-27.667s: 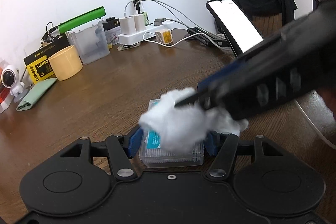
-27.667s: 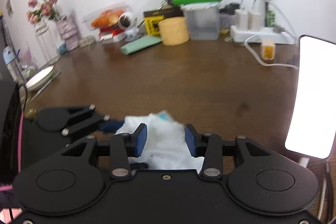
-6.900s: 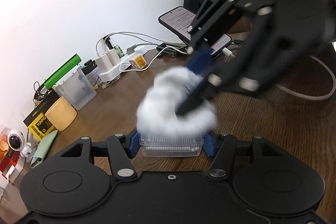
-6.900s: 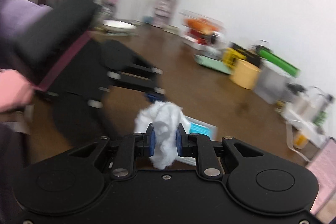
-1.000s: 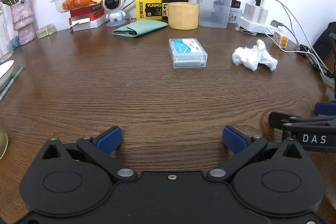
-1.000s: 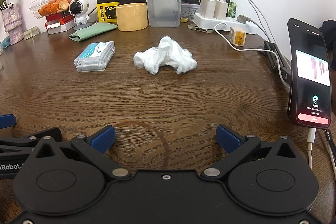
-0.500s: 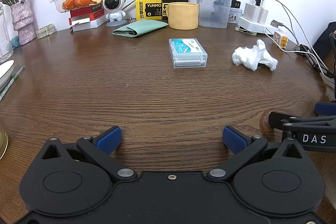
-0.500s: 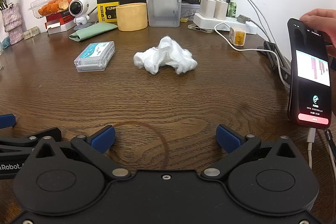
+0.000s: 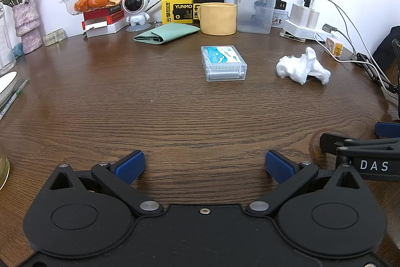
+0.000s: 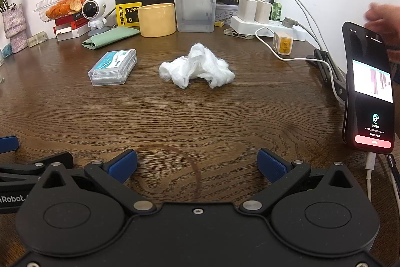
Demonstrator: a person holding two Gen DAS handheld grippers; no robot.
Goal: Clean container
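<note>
Change since earlier frames: both grippers, once clamped on the box and the wad, now sit low at the near edge with nothing in them; a hand [image 10: 382, 21] has come to the top of the phone [image 10: 368, 89] within the last second.
Container: clear plastic floss-pick box [image 9: 223, 63], lid closed, lying flat on the wooden table [image 9: 175, 111], well ahead of both grippers and touching neither.
Cleaning wad: crumpled white tissue [image 10: 197, 66], loose on the table just to the right of the box, apart from it.
Left gripper [image 9: 204, 164]: blue pads spread wide, empty (bare wood between them).
Right gripper [image 10: 197, 164]: pads spread wide, empty; a faint ring stain [image 10: 175, 172] shows on the wood between them.
Grippers to each other: side by side, the left one's arm showing at the left edge of the right wrist view.
Open room: broad bare tabletop between the grippers and the box.
Back edge: yellow cup [image 9: 218, 18], clear bin with green lid [image 9: 253, 9], folded green cloth [image 9: 166, 33], small robot figure [image 9: 136, 10], power strip with chargers [image 10: 260, 16] along the wall.
Right edge: phone propped upright, screen lit, cables trailing beside it.
</note>
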